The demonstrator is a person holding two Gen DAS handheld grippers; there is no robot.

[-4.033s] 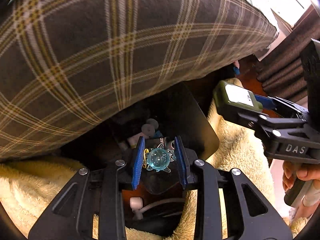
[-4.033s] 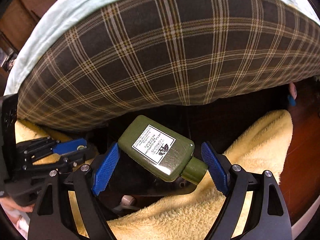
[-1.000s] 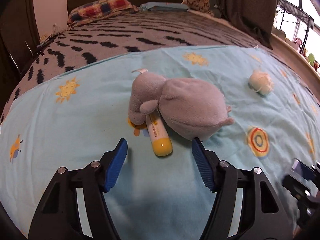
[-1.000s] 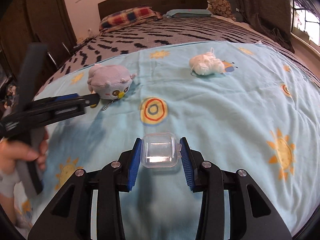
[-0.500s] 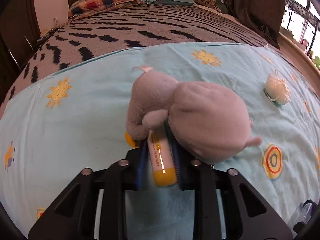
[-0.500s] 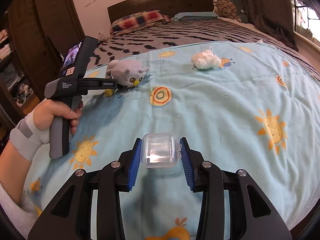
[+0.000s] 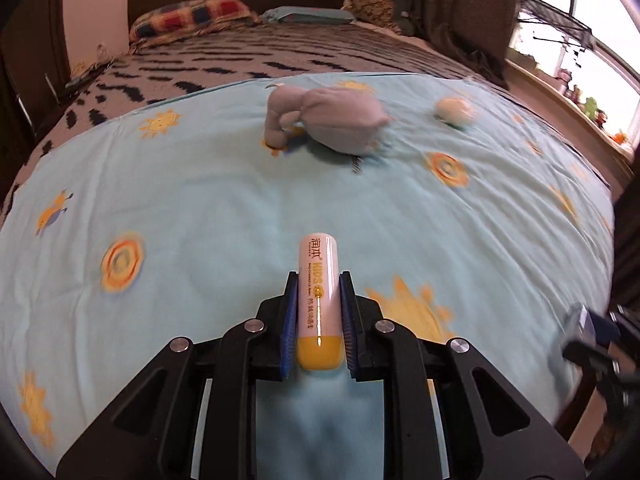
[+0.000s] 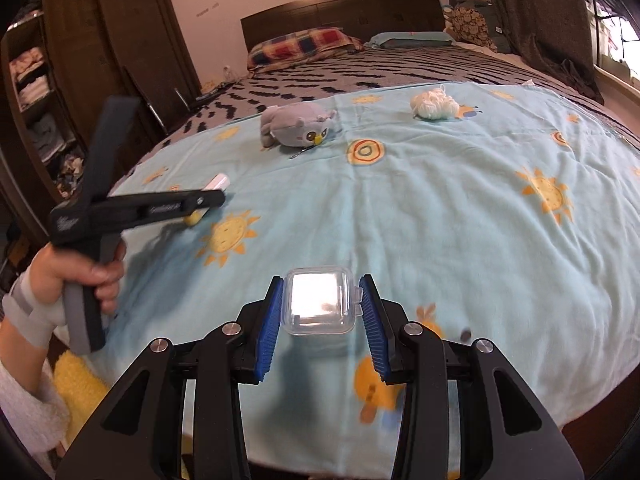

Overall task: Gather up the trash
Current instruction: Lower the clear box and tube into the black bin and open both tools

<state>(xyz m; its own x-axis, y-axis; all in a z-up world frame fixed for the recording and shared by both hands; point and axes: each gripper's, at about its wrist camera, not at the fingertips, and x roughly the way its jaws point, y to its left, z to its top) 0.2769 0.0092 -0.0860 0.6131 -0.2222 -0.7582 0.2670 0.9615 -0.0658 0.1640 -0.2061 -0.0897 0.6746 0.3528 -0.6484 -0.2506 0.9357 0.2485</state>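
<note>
My left gripper [image 7: 318,320] is shut on a white tube with a yellow cap [image 7: 319,300] and holds it above the light blue blanket [image 7: 200,208]. It also shows in the right wrist view [image 8: 200,204] at the left, with the tube [image 8: 218,181] sticking out. My right gripper [image 8: 320,316] is shut on a small clear plastic box [image 8: 320,304] over the blanket's near part. A white crumpled wad [image 8: 435,106] lies far right on the blanket; it also shows, blurred, in the left wrist view [image 7: 454,110].
A grey owl plush [image 8: 296,124] lies on the blanket beyond both grippers; it also shows in the left wrist view [image 7: 328,124]. Pillows [image 8: 300,46] and a dark headboard [image 8: 340,12] are at the far end. A wooden wardrobe [image 8: 80,60] stands left, curtains [image 8: 540,20] right.
My left gripper has pulled back from the owl plush with the tube held in it. My right gripper still holds the clear box and has drawn back a little.
</note>
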